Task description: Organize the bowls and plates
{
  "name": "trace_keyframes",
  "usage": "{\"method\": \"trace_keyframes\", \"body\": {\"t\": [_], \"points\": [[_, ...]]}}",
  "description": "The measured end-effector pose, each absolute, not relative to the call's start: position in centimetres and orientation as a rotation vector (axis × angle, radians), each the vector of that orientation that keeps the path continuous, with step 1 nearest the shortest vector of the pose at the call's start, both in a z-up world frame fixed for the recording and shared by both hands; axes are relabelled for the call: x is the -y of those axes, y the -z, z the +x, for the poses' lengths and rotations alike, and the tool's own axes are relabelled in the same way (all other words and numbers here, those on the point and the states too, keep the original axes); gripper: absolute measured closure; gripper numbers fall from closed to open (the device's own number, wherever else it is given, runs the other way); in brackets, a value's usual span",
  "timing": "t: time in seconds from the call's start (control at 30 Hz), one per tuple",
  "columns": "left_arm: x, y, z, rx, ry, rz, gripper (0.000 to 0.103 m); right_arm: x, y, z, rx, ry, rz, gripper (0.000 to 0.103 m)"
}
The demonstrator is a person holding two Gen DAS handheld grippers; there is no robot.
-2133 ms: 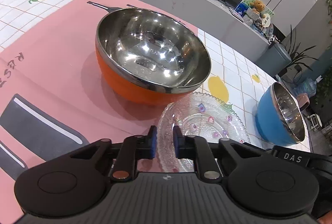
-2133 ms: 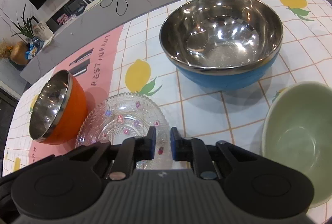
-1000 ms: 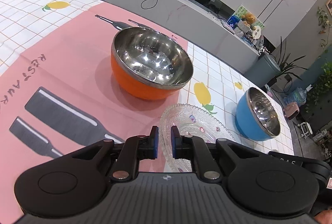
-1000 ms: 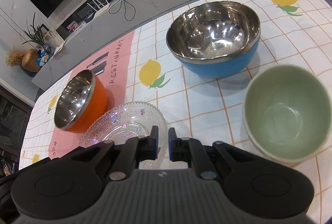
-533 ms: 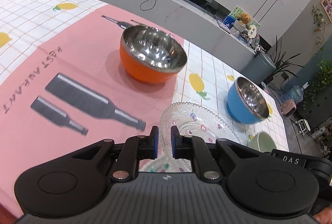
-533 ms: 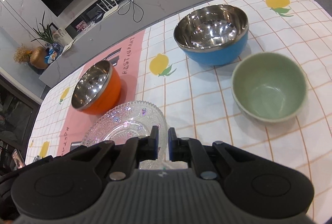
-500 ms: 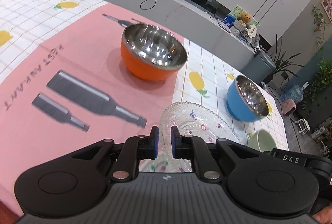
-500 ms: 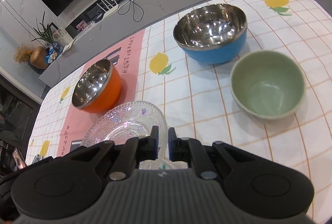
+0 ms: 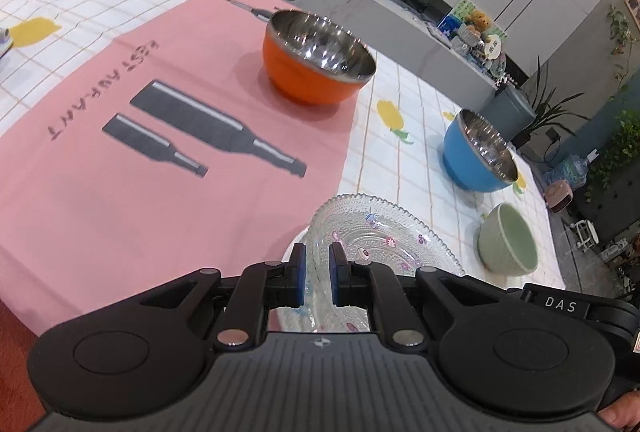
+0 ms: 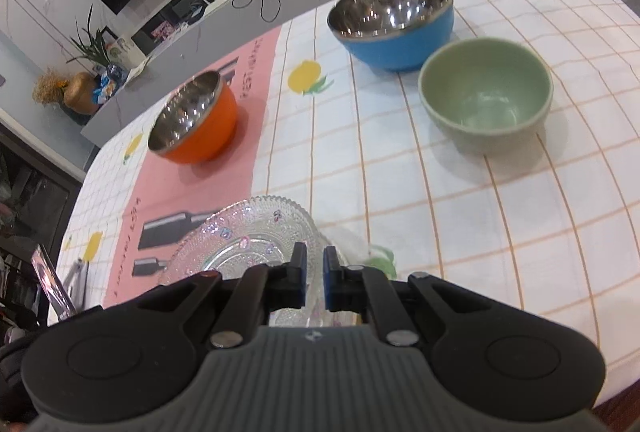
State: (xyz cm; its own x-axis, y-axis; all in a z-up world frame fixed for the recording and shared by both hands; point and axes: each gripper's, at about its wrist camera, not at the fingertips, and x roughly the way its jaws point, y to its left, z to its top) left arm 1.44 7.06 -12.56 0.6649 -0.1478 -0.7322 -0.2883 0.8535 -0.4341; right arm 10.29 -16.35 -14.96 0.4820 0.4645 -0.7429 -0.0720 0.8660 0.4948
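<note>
1. The left gripper (image 9: 317,274) is clamping its jaws narrowly on one edge of the glass plate (image 9: 384,244).
2. The right gripper (image 10: 315,278) is pinching the glass plate's (image 10: 248,244) opposite edge, jaws almost together.
3. The plate is hanging between both grippers above the near side of the tablecloth (image 10: 440,200), carrying nothing.
4. The orange bowl (image 10: 192,122) is sitting empty on the pink mat (image 9: 100,200).
5. The blue bowl (image 10: 394,20) and the green bowl (image 10: 486,92) are standing empty, just beside each other.
</note>
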Motion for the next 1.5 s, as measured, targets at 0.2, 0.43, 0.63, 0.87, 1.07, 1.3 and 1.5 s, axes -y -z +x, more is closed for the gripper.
{"method": "trace_keyframes", "body": {"t": [0.2,0.43,0.63,0.87,1.07,1.3,1.5], "points": [[-6.6,13.4,1.1,-0.874,-0.084,-0.525,0.091,16.1,15.7,9.8,-1.031,-0.331,0.396,0.097],[-5.5,13.6,1.2,-0.899,-0.089,-0.415,0.091,15.7,16.0,9.6,-1.025,-0.327,0.346,0.097],[-4.2,13.5,1.5,-0.932,-0.094,-0.297,0.091,15.3,15.8,9.2,-1.004,-0.329,0.297,0.097],[-3.9,13.4,1.6,-0.944,-0.097,-0.263,0.091,14.6,15.6,9.0,-0.985,-0.329,0.216,0.096],[-4.1,13.4,1.6,-0.943,-0.099,-0.268,0.092,14.2,15.9,9.2,-0.996,-0.321,0.169,0.097],[-5.4,13.0,1.4,-0.911,-0.117,-0.326,0.083,15.2,15.9,9.4,-1.02,-0.324,0.236,0.085],[-6.9,13.4,1.6,-0.922,-0.1,-0.432,0.07,16.6,15.8,9.0,-1.042,-0.307,0.309,0.085]]}}
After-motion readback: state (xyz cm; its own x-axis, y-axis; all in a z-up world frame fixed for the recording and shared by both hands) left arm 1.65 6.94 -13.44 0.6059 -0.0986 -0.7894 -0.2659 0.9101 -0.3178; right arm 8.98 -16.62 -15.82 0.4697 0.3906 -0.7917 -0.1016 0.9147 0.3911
